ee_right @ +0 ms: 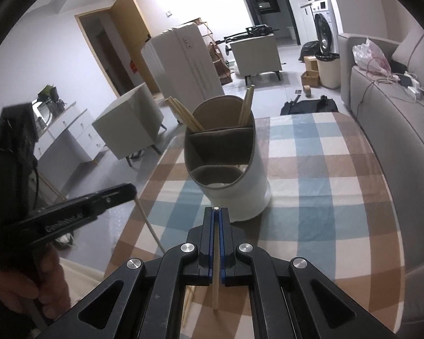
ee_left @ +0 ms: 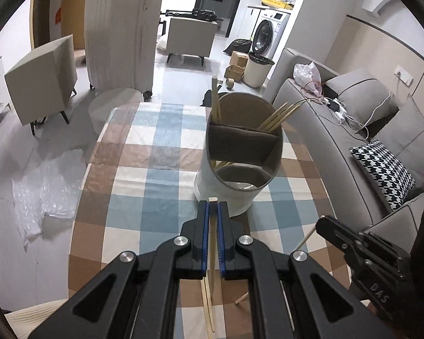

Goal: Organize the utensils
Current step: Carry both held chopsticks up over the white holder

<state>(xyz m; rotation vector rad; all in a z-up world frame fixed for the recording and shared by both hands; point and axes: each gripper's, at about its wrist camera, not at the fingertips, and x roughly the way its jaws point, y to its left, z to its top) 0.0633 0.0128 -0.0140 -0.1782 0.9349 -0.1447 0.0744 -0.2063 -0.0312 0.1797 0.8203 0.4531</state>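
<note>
In my left wrist view, the left gripper (ee_left: pixel 212 203) has its jaws pressed onto 1 wooden chopstick (ee_left: pixel 212 243), whose squared end pokes out just past the fingertips. Only this view shows more chopsticks (ee_left: pixel 207 308) lying on the checked tablecloth (ee_left: pixel 144 186) below the gripper, and the sofa (ee_left: pixel 319 130) with a black-and-white cushion (ee_left: pixel 381 172). The right gripper (ee_left: pixel 323 221) enters at the lower right.

My right wrist view shows the right gripper (ee_right: pixel 217 210) pinching its own chopstick (ee_right: pixel 216 276), the shaft running back between the blue pads (ee_right: pixel 211 243). Only here do I see the left gripper (ee_right: pixel 131 189) from the side, with its chopstick (ee_right: pixel 149 226) slanting down, and the hand (ee_right: pixel 28 276) holding it.

The utensil holder (ee_left: pixel 226 189) stands upright on the tablecloth, straight ahead of both grippers. It is white outside, brown inside, with dividers forming compartments. 2 groups of chopsticks (ee_left: pixel 279 117) lean in the far compartment; the near compartment holds none that I can see.
</note>
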